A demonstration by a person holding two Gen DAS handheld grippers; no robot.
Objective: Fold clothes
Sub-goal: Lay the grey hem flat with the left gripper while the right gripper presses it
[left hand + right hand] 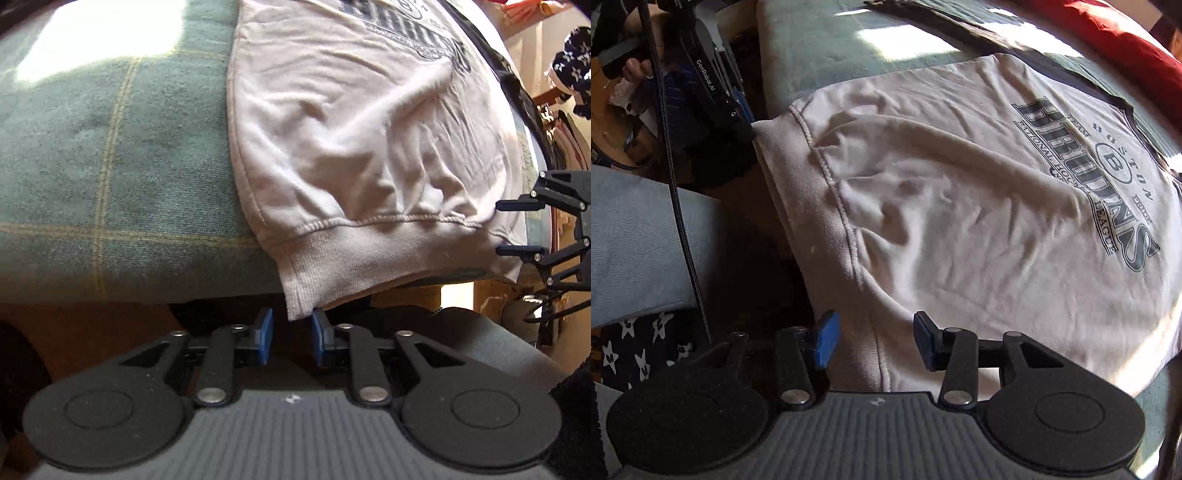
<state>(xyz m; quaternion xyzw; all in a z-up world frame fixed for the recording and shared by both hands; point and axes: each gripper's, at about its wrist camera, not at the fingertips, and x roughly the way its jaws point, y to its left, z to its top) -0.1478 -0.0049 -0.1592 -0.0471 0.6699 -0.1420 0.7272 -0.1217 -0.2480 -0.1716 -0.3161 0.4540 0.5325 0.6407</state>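
A white sweatshirt (369, 129) with a dark Boston Bruins print lies flat on a green plaid blanket (110, 147). Its ribbed hem hangs over the near edge. My left gripper (292, 334) is open, and the hem's left corner dangles just between its blue pads. In the right wrist view the sweatshirt (960, 203) fills the middle, and my right gripper (876, 339) is open with the hem band lying between its fingers. The left gripper (744, 118) shows at the hem's far corner. The right gripper (513, 227) shows open at the hem's right end.
A red cushion (1108, 37) and a dark garment (923, 11) lie beyond the sweatshirt on the blanket (820, 48). A person's leg in blue jeans (635, 240) is at the left, with star-patterned cloth (639, 350) below it. Shelves with clothes (569, 110) stand at the right.
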